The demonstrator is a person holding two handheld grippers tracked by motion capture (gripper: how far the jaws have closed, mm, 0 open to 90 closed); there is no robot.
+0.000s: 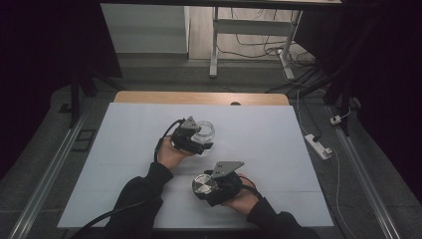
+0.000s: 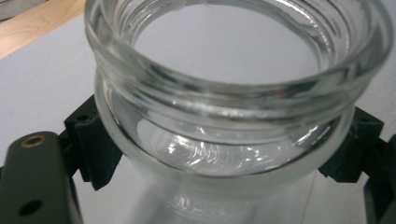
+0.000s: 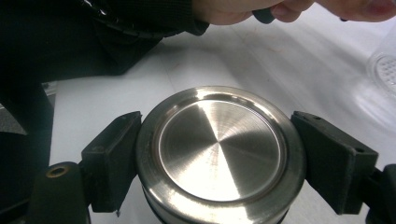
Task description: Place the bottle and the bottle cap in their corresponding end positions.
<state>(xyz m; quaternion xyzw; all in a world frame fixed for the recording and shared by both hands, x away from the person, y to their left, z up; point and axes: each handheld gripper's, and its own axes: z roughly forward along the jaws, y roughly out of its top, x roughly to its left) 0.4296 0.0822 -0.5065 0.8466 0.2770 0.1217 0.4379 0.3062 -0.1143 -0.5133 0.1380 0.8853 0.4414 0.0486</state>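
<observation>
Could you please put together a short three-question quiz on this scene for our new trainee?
1. True or false: the left gripper is shut on the glass jar.
2. What does the right gripper hold between its jaws? A) a metal lid, B) a plastic cup, C) a sponge.
3. Is the jar's mouth covered or open?

Key
1. True: the jaws press the jar from both sides, just below its threaded neck.
2. A: a round brushed metal lid, with a jaw against each side of it.
3. Open: the threaded rim is bare, and the lid is held apart from the jar, nearer the person, over the white table.
</observation>
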